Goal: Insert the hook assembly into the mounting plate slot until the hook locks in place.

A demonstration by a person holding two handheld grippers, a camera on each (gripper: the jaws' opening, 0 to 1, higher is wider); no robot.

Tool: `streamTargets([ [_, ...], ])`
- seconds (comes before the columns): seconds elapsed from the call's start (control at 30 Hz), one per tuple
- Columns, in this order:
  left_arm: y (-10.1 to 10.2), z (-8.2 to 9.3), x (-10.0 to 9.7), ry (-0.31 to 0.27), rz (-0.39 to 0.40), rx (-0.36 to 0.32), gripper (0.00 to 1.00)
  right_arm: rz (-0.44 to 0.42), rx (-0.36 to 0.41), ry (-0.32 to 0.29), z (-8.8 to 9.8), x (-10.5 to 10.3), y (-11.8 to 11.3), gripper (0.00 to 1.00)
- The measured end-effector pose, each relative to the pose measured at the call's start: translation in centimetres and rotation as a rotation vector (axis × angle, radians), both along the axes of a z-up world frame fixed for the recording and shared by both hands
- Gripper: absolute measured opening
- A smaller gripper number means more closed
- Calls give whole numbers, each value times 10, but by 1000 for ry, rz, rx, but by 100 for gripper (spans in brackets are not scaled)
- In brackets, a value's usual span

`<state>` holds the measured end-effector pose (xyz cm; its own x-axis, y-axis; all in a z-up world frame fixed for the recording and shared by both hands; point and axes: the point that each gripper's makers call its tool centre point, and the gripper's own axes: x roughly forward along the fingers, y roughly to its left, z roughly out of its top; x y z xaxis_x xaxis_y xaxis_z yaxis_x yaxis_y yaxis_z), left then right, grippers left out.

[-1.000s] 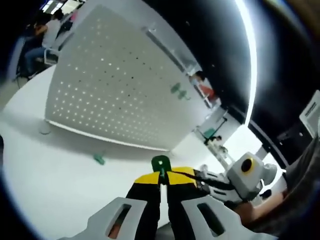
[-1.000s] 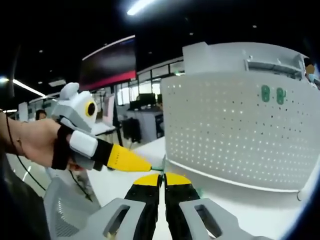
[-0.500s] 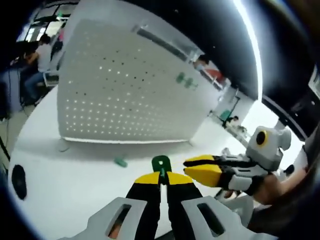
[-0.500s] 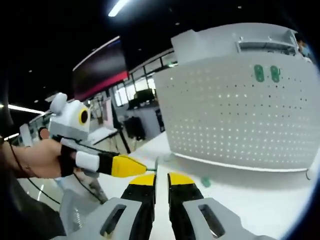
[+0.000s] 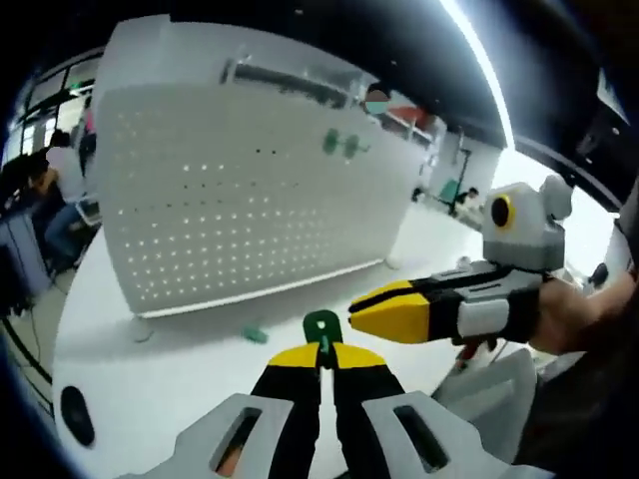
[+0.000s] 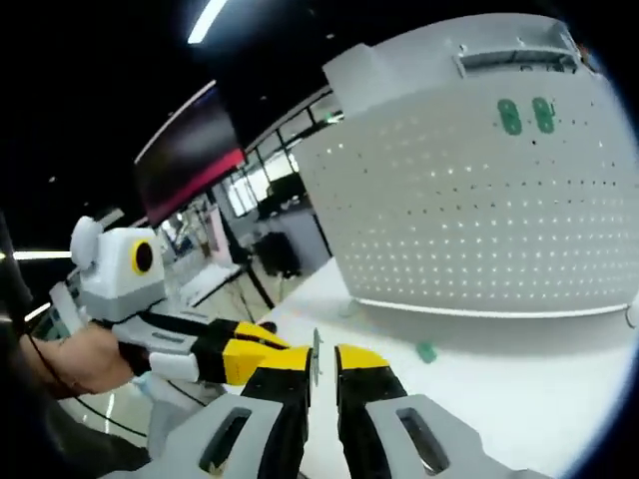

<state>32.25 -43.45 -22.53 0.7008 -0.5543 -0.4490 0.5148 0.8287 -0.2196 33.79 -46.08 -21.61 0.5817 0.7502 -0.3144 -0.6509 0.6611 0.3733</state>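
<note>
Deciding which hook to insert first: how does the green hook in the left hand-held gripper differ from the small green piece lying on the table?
The green hook is clamped upright between the left hand-held gripper's shut yellow tips, off the table; the small green piece lies loose on the white table near the perforated white mounting plate. Both are green.
</note>
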Motion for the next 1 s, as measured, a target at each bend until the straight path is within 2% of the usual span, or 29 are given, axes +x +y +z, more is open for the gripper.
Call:
streamTargets([
  [0.43,-9,1,-3,-23,-35,29,2,-7,8,65,-6,2,3,3],
  [0.67,-11,0,-4,-47,-50,69,2,-20,42,112,-6,1,4,0],
  [0.9,-12,3,-3,-65,-55,89,3,-24,46,94,-4,2,4,0],
  [1.0,-13,4,-3,-65,-63,77,3,-24,47,81,-2,1,2,0],
])
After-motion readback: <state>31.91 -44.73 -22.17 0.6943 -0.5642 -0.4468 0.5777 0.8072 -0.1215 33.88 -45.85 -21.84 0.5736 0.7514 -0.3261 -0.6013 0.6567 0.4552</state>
